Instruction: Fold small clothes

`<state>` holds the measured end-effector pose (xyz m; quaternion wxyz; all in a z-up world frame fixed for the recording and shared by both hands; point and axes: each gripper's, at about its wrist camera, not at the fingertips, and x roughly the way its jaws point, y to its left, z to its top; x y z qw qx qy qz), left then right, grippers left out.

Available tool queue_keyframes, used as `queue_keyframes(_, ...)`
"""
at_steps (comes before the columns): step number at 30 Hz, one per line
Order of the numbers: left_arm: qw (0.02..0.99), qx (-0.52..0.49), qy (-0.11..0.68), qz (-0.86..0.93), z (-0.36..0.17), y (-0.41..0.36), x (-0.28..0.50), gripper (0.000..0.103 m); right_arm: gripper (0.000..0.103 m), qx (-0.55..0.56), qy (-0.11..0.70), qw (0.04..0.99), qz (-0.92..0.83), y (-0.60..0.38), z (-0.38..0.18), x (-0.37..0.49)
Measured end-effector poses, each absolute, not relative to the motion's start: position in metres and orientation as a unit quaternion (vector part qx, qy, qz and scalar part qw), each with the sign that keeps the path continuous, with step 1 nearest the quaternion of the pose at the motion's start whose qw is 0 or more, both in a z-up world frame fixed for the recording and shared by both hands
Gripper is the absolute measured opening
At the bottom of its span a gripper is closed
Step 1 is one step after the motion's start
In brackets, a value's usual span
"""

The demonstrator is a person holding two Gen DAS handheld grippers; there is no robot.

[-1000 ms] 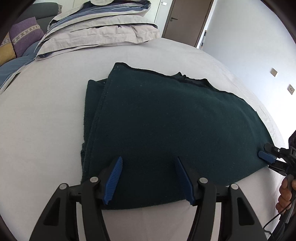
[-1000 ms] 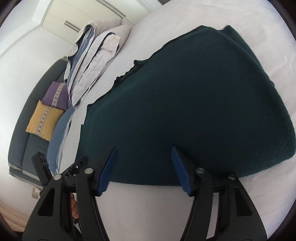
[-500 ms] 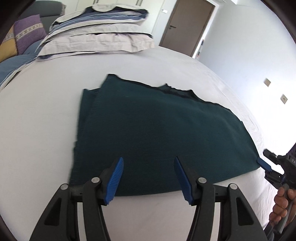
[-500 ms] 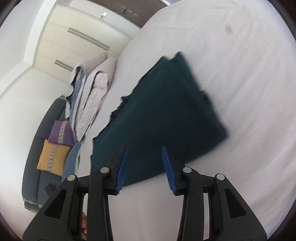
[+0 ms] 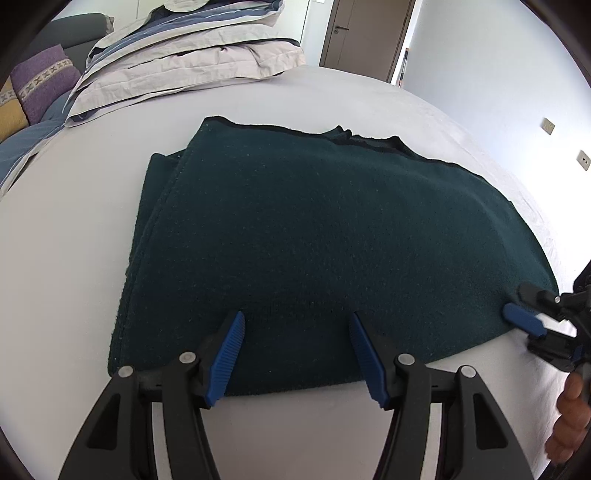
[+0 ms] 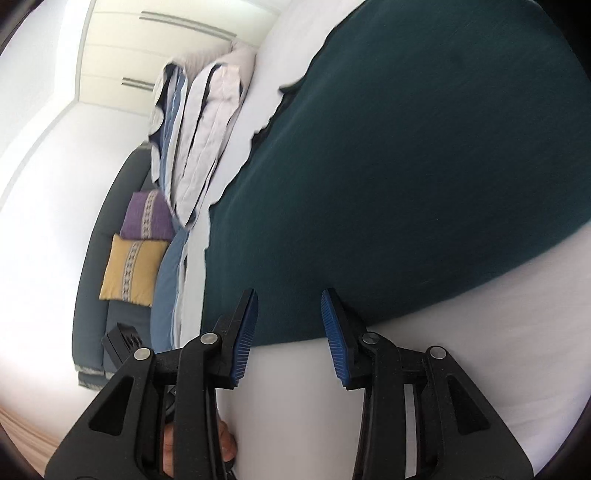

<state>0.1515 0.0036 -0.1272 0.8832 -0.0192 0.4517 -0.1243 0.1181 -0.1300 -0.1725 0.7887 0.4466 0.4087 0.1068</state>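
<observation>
A dark green knitted garment point(image 5: 325, 236) lies folded flat on the white bed point(image 5: 66, 258); it also shows in the right wrist view point(image 6: 424, 177). My left gripper point(image 5: 297, 325) is open, its blue pads over the garment's near edge, with nothing between them. My right gripper point(image 6: 289, 306) is open and empty, its tips over the garment's near corner. In the left wrist view the right gripper point(image 5: 532, 325) sits at the garment's right corner.
Folded grey and blue bedding point(image 5: 192, 48) is stacked at the far end of the bed. A sofa with purple point(image 6: 147, 218) and yellow point(image 6: 129, 269) cushions stands beside the bed. A brown door point(image 5: 365, 33) is in the far wall.
Both grippers pulled back from the garment and then came close to it again. The right gripper's jaws narrowed and have partly widened. The garment has not moved.
</observation>
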Motion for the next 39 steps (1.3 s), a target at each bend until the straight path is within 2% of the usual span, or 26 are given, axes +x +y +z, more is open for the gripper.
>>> queue_keyframes(10,0.885,-0.004,0.448,-0.123,-0.13,0.001,0.15,0.064,0.034,0.479,0.334,0.812,-0.007,-0.257,-0.155,0.041)
queue_keyframes(19,0.887,-0.004,0.445,-0.123,-0.13,0.001,0.149,0.065,0.035,0.478,0.318,0.817,-0.053,-0.322,-0.145,-0.011)
queue_keyframes(22,0.887,-0.013,0.444,-0.128,-0.128,0.003,0.15,0.065,0.043,0.478,0.317,0.817,-0.051,-0.327,-0.14,-0.015)
queue_keyframes(24,0.887,-0.031,0.442,-0.133,-0.125,0.008,0.148,0.065,0.053,0.481,0.316,0.816,-0.046,-0.329,-0.135,-0.014)
queue_keyframes(25,0.886,-0.043,0.442,-0.133,-0.123,0.011,0.148,0.065,0.054,0.481,0.316,0.817,-0.045,-0.327,-0.133,-0.011)
queue_keyframes(32,0.887,-0.092,0.431,-0.14,-0.098,0.017,0.161,0.065,0.055,0.456,0.326,0.828,-0.019,-0.318,-0.115,0.042)
queue_keyframes(39,0.879,-0.09,0.437,-0.167,-0.099,-0.015,0.19,0.065,0.055,0.46,0.356,0.813,-0.006,-0.312,-0.132,0.104)
